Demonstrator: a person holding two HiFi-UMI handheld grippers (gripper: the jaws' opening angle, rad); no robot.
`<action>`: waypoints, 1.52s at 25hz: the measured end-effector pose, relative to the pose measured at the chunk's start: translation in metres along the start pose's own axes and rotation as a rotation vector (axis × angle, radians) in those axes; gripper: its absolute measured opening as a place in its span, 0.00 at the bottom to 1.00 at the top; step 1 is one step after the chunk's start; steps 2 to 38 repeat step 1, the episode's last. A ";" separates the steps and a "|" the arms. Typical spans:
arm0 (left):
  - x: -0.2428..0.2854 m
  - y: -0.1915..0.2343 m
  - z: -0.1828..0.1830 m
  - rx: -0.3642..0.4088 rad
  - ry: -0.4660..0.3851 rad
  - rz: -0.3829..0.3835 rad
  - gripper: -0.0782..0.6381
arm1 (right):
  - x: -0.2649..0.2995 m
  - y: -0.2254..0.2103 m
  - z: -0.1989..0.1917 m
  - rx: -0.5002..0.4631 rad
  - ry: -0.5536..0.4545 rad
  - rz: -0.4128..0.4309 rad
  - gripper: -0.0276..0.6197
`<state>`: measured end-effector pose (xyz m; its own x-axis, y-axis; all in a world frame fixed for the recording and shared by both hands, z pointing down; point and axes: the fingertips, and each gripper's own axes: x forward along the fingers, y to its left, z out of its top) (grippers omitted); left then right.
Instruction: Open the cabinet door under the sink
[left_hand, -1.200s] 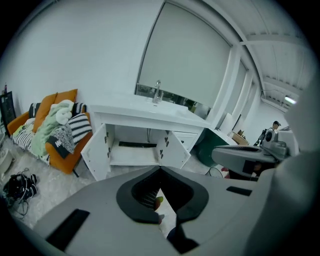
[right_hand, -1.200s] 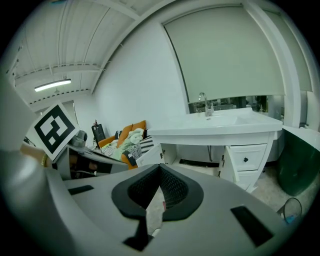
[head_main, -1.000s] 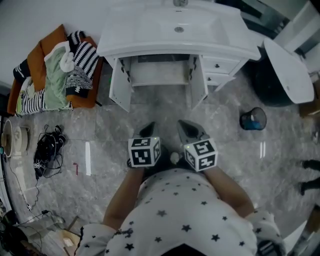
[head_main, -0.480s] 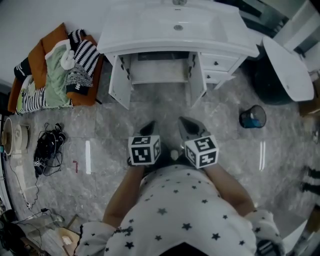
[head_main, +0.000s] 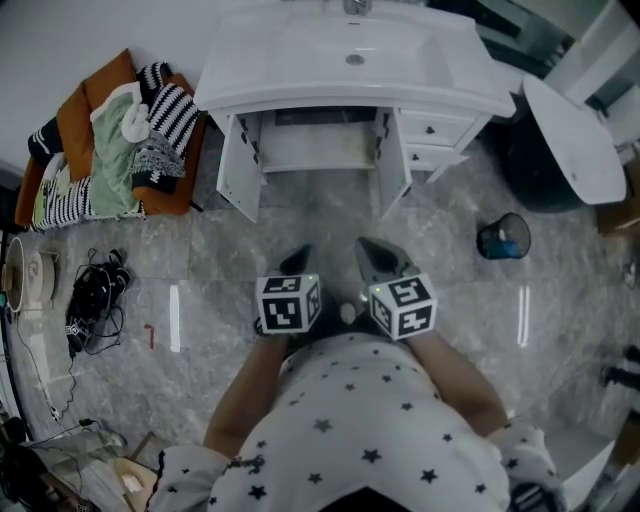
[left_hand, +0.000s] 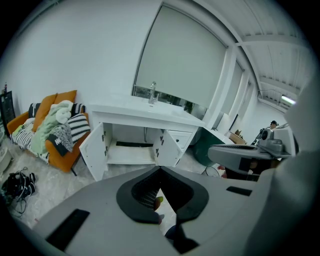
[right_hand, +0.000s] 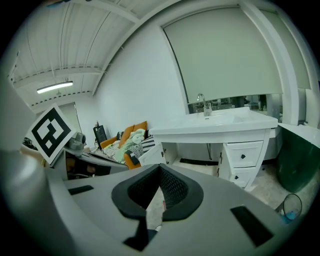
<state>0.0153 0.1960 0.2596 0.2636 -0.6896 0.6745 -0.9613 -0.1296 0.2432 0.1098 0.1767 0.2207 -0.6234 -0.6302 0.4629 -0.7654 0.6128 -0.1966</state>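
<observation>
We stand back from the sink (head_main: 350, 60), with a stretch of grey marble floor (head_main: 300, 222) between us and it. The cabinet (head_main: 312, 118) under the sink is already open. Its left-hand door (head_main: 241, 165) and right-hand door (head_main: 392, 168) are both swung out toward us, and the pale shelf (head_main: 312, 152) inside shows between them.

We hold the left gripper (head_main: 299, 256) and the right gripper (head_main: 370, 250) side by side close against our star-print shirt (head_main: 370, 420). Both point toward the cabinet and are well apart from it. In the left gripper view the jaws meet at their tips with nothing caught between them. The right gripper view shows the same, tips together and gripping nothing.

Two drawers (head_main: 437, 128) sit just to the right of the open doors. An orange couch (head_main: 72, 118) heaped with clothes (head_main: 130, 140) stands beside the cabinet on the left. A tangle of black cables (head_main: 95, 300) lies on the floor near the couch, and a small dark bin (head_main: 505, 238) stands on the floor off to the right
</observation>
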 end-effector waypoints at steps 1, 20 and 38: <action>0.000 0.000 0.000 0.002 0.000 0.000 0.12 | 0.000 0.000 0.000 0.001 -0.001 0.000 0.05; 0.000 0.000 0.000 0.002 0.000 0.000 0.12 | 0.000 0.000 0.000 0.001 -0.001 0.000 0.05; 0.000 0.000 0.000 0.002 0.000 0.000 0.12 | 0.000 0.000 0.000 0.001 -0.001 0.000 0.05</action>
